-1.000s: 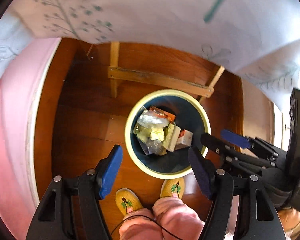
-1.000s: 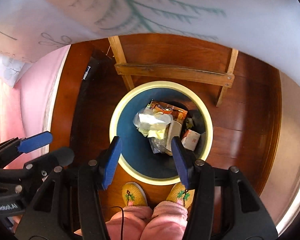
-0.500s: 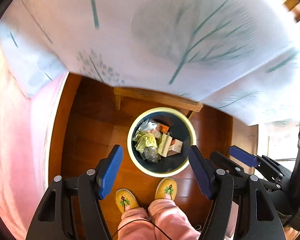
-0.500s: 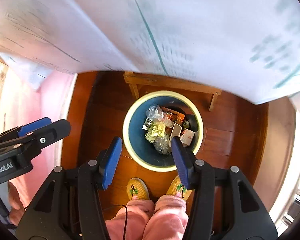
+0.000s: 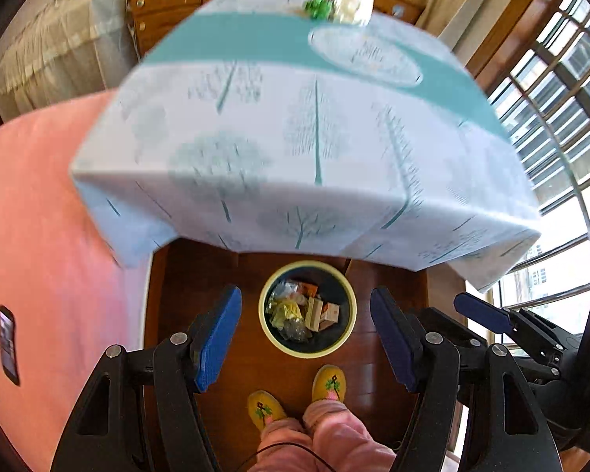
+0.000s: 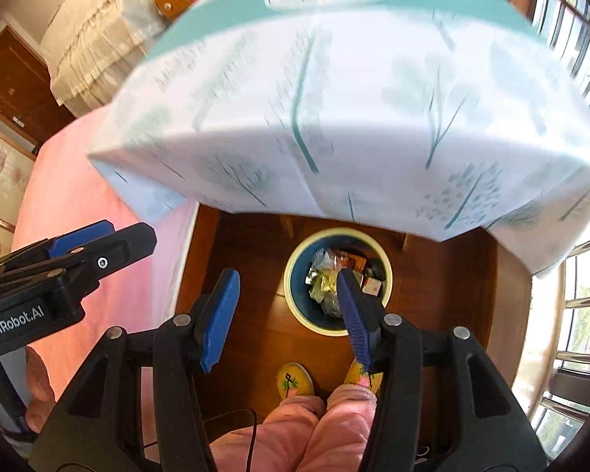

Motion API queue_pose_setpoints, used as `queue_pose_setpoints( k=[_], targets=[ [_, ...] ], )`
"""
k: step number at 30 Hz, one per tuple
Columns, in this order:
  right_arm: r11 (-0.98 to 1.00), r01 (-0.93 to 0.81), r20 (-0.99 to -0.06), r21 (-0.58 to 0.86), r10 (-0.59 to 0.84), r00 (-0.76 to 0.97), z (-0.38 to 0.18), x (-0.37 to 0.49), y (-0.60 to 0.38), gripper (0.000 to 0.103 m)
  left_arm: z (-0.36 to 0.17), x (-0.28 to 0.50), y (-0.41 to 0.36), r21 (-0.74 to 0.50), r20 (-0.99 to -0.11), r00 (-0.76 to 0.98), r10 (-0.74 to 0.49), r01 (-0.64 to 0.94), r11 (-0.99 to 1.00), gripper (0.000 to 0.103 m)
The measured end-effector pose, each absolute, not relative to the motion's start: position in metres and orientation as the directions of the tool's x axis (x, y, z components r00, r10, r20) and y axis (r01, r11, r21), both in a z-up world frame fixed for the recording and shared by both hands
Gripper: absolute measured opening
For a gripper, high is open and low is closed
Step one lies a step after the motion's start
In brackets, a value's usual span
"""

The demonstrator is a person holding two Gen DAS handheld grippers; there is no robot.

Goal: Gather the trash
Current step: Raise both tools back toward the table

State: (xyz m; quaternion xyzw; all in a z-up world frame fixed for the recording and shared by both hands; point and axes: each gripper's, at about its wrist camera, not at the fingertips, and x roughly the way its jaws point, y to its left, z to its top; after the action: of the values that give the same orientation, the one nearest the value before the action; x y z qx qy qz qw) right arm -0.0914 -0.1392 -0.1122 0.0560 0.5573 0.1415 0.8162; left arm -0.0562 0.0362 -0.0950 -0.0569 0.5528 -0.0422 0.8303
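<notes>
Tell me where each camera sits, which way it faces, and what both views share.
Left wrist: on the left gripper, open, facing steeply down at the bin and table; slippers, pink trouser legs and the right gripper show.
Right wrist: on the right gripper, open, facing steeply down; the left gripper shows.
Shared: bin, table, slippers.

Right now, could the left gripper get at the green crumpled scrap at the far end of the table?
Probably yes. The left gripper is open and empty, and the tree-print tablecloth between it and the green crumpled scrap looks bare. It would need a long forward reach.
</notes>
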Motion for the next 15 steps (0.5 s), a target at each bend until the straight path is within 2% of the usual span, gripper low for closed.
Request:
queue_pose_setpoints(
  k=[9, 15],
  targets=[
    [0.954, -0.149, -0.857, 0.259, 0.298, 0.42, -0.025, -0.108, -0.136, 0.048, -0.004, -0.079, 0.058, -0.161, -0.872, 0.464, -0.157, 0.033, 0.986, 0.069],
    [0.954, -0.156, -0.831, 0.254, 0.298, 0.47, 0.026, -0.113, -0.132, 0.048, 0.035, -0.084, 0.07, -0.176, -0.82, 0.546, -0.169, 0.04, 0.984, 0.069]
  ],
)
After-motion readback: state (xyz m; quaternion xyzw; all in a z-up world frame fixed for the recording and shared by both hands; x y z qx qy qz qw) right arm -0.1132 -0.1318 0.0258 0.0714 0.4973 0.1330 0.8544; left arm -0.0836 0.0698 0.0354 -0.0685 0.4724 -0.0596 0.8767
